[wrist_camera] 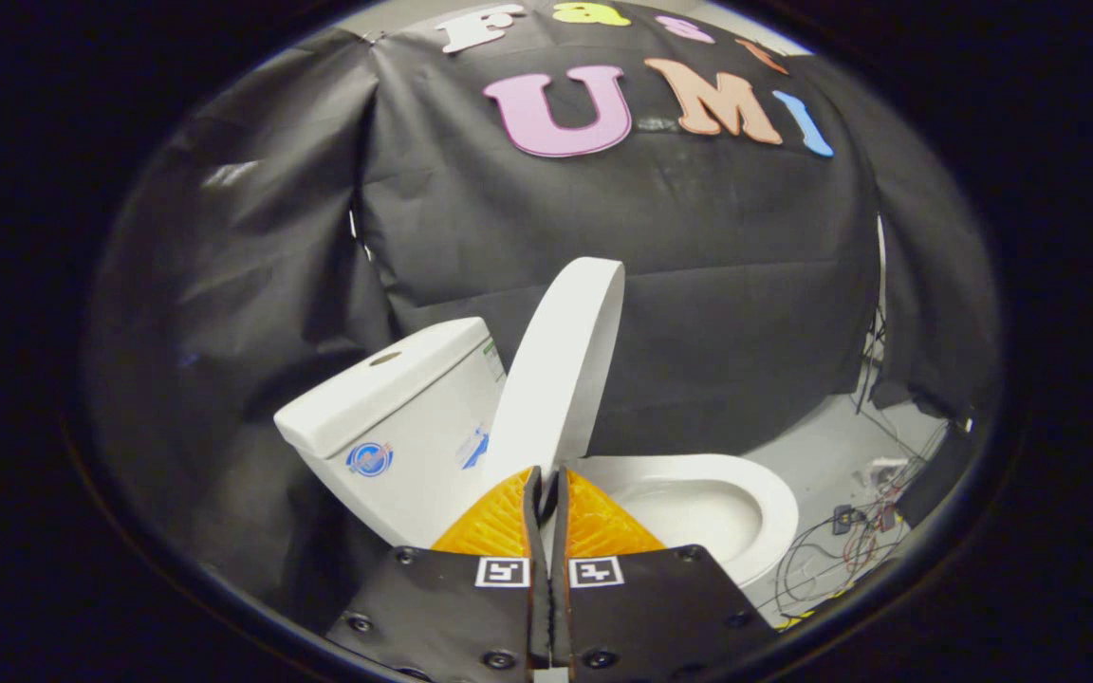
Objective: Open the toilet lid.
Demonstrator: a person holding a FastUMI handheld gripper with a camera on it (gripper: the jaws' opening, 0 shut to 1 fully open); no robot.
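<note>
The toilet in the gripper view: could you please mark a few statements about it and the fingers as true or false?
1. The toilet lid stands raised, leaning toward the tank. True.
2. The bowl is covered. False: it lies open beyond the fingers.
3. The gripper has its fingers spread wide apart. False: they are closed together, holding nothing.
4. Cables lie on the floor beside the bowl. True.
5. The tank's cover is off. False: it sits on the tank.
</note>
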